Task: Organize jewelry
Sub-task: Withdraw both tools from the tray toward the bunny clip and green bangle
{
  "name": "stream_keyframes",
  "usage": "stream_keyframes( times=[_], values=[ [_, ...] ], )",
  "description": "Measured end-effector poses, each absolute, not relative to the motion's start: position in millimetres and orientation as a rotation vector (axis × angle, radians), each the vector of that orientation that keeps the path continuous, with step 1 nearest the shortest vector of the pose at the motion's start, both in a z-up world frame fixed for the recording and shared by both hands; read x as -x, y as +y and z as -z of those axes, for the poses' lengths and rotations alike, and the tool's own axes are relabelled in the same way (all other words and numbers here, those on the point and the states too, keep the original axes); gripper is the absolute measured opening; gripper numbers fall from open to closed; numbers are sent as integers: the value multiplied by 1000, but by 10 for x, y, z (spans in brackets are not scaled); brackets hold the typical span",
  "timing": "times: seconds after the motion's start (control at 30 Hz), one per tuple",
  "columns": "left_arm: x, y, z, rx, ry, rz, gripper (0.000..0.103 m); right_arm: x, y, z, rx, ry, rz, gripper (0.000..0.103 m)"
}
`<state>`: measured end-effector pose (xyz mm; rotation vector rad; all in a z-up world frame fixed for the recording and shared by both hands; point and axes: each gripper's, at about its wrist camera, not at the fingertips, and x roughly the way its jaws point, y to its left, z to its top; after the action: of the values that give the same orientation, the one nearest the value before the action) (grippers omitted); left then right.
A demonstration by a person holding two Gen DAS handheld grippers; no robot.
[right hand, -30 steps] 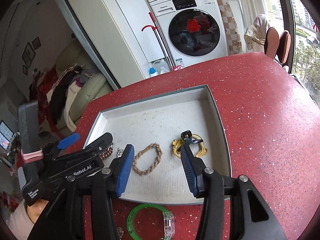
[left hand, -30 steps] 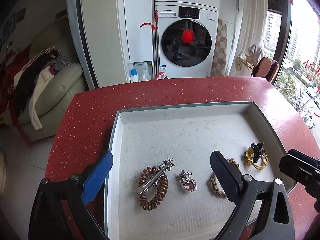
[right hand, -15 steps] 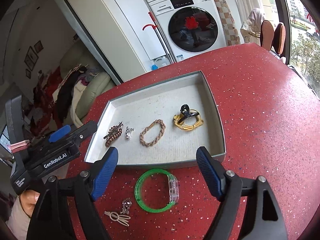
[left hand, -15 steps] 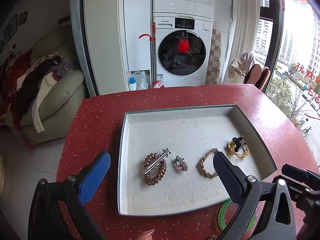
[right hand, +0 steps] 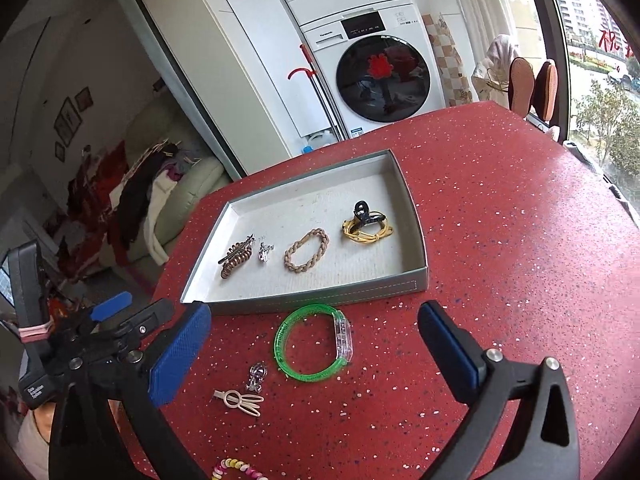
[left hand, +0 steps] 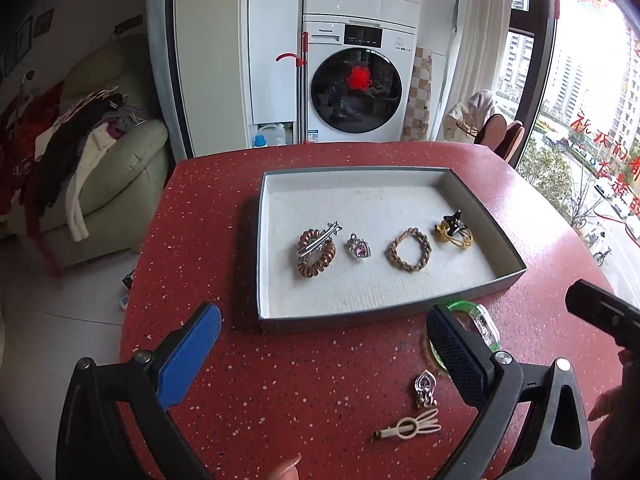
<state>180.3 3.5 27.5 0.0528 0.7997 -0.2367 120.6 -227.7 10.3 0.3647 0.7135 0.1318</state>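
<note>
- My left hand-held gripper [left hand: 324,354] hangs over the red tabletop [left hand: 304,392] near the front wall of the tray [left hand: 352,320], its jaws spread wide and grasping nothing.
- My right hand-held gripper [right hand: 316,348] is likewise spread wide and empty, and the green bangle [right hand: 312,344] lies on the tabletop between its fingers, seen from above.
- Four pieces lie in a row inside the tray: a coil hair tie with a metal clip [left hand: 316,250] across it, a small heart pendant [left hand: 359,246], a braided bracelet [left hand: 409,249], and a yellow cord with a black claw clip [left hand: 454,230] on it.
- Outside the tray, the green bangle lies just beside its front wall; a silver charm [right hand: 256,376] and a beige hair clip [right hand: 240,400] lie near each other, closer to me.
- A beaded piece [right hand: 236,470] shows at the lower edge of the right view, too cut off to name.
- I judge the step in hand to be picking the next loose piece, with the bangle the likeliest, since the right gripper frames it.
- The next move calls for lowering the right gripper until one finger is inside the ring and one outside, or both straddle the clear clasp [right hand: 343,338], then closing.
- The band looks slick and thin, so it could skid on the tabletop.
- Then it needs lifting over the tray wall into bare space.
</note>
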Motion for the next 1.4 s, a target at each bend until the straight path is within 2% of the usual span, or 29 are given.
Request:
stream_keyframes(
  times=[0.3, 0.77, 1.27, 1.4],
  values=[
    [-1533, 104, -208, -105, 801, 214, 103, -1087, -2186, -110, -291, 796, -132, 103],
    [-1233, 47, 160, -117, 912, 279, 103, -961, -2225, 327, -301, 978, -97, 103],
    [-1152, -310, 282, -344, 851, 403, 103, -1162, -2210, 446, -264, 1028, -78, 102],
    [-1146, -398, 272, -411, 821, 469, 103, -1243, -2170, 461, -244, 1040, -82, 98]
  ],
)
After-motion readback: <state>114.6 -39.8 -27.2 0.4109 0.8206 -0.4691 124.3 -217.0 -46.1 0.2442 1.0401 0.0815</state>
